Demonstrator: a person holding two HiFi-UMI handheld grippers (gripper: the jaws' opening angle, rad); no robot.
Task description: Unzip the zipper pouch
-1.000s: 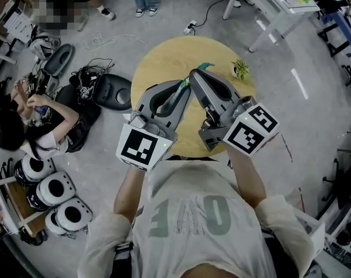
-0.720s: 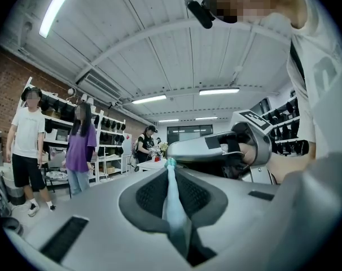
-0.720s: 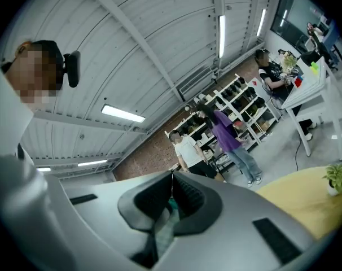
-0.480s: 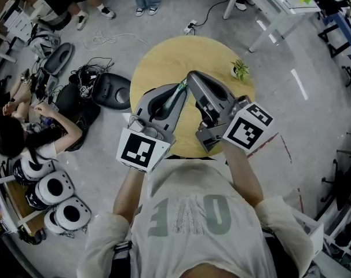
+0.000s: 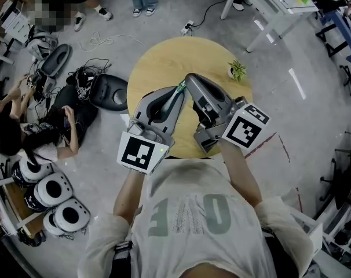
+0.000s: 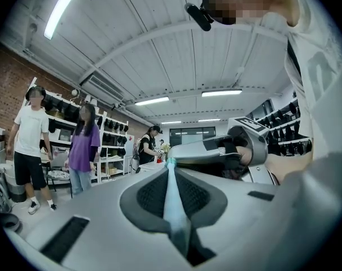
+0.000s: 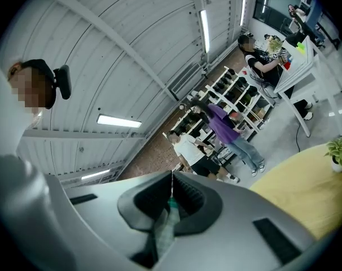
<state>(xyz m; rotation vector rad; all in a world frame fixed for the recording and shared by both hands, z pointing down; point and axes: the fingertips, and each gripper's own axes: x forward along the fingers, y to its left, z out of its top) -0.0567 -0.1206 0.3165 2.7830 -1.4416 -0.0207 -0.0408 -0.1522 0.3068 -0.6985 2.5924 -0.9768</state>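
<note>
Teal fabric of the zipper pouch (image 5: 181, 87) sits pinched where my grippers meet, held above the round wooden table (image 5: 164, 59). My left gripper (image 5: 176, 94) and right gripper (image 5: 191, 81) are both clamped on it. Less pouch pokes past the tips than a second ago, so I judge the grip is only settling and no unzipping has begun.

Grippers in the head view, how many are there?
2. The left gripper is over the table's near left, the right gripper just right of it; both are shut on the green pouch between them. None looks hidden.
</note>
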